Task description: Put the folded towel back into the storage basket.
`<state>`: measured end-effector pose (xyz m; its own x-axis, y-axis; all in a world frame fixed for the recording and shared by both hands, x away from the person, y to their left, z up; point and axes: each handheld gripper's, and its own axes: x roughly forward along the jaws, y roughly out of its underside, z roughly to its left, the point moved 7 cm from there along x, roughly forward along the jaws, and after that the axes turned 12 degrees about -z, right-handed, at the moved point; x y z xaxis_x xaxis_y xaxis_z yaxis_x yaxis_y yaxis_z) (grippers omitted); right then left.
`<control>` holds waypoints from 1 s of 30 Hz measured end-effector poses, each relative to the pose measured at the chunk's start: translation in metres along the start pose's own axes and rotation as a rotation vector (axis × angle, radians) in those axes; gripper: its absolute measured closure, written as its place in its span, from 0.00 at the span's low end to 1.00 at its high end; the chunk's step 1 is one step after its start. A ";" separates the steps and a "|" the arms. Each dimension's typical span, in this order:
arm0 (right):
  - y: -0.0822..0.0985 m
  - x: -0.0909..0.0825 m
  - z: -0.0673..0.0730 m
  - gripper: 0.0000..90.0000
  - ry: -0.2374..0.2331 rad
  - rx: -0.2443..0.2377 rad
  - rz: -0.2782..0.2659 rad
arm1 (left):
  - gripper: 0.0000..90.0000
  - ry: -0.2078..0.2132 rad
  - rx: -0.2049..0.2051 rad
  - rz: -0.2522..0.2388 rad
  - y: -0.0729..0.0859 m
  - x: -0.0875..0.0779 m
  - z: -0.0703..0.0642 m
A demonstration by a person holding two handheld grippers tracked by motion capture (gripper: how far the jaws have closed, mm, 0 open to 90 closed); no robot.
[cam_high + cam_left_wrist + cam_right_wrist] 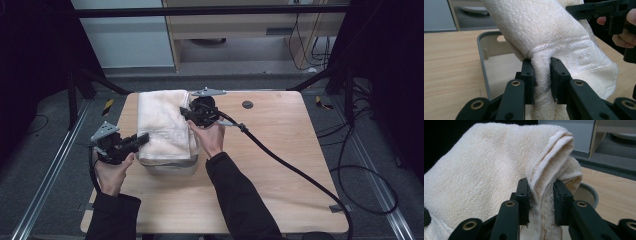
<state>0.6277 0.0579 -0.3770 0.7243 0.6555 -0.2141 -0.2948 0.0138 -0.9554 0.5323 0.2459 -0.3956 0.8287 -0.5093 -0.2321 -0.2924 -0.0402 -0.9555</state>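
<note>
A folded cream towel [160, 125] hangs stretched over a grey bin [172, 167] near the table's left side. My left gripper [145, 138] is shut on the towel's near left edge; in the left gripper view the towel [554, 42] is bunched between the jaws of the left gripper [541, 75], above the open grey bin [482, 65]. My right gripper [184, 112] is shut on the towel's right edge; in the right gripper view a thick fold of towel [499, 170] is pinched in the right gripper [541, 200], with the bin's rim [589, 192] below it.
The wooden table [280, 165] has bare surface to the right and front of the bin. A thick black cable [290, 167] trails from the right gripper across the table to its right front corner. A small dark disc [247, 104] sits near the far edge.
</note>
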 end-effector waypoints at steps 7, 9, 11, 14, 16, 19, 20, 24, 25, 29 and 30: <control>0.017 0.014 -0.003 0.78 0.011 0.023 0.031 | 0.83 -0.013 -0.006 0.034 0.011 0.006 0.012; 0.021 0.018 -0.004 0.78 0.011 0.027 0.037 | 0.83 -0.021 -0.008 0.047 0.014 0.008 0.016; 0.025 0.021 -0.004 0.78 0.016 0.028 0.045 | 0.83 -0.026 -0.010 0.058 0.017 0.010 0.018; 0.032 0.024 -0.005 0.78 0.023 0.027 0.055 | 0.83 -0.040 -0.008 0.077 0.023 0.015 0.021; 0.037 0.027 -0.007 0.78 0.028 0.025 0.063 | 0.83 -0.049 -0.002 0.088 0.027 0.017 0.022; 0.044 0.030 -0.010 0.78 0.038 0.033 0.074 | 0.83 -0.057 0.007 0.106 0.032 0.022 0.023; 0.046 0.031 -0.011 0.78 0.039 0.032 0.074 | 0.83 -0.059 0.005 0.110 0.034 0.023 0.023; 0.052 0.033 -0.015 0.78 0.051 0.037 0.085 | 0.83 -0.074 0.014 0.123 0.039 0.029 0.023; 0.054 0.033 -0.016 0.78 0.055 0.031 0.085 | 0.83 -0.077 0.016 0.126 0.040 0.030 0.024; 0.059 0.035 -0.017 0.78 0.064 0.030 0.090 | 0.83 -0.085 0.022 0.135 0.043 0.033 0.025; 0.060 0.036 -0.018 0.78 0.065 0.033 0.088 | 0.83 -0.087 0.022 0.136 0.043 0.034 0.025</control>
<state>0.6468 0.0690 -0.4458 0.7331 0.6049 -0.3109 -0.3787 -0.0167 -0.9254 0.5598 0.2488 -0.4495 0.8205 -0.4325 -0.3739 -0.3950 0.0440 -0.9176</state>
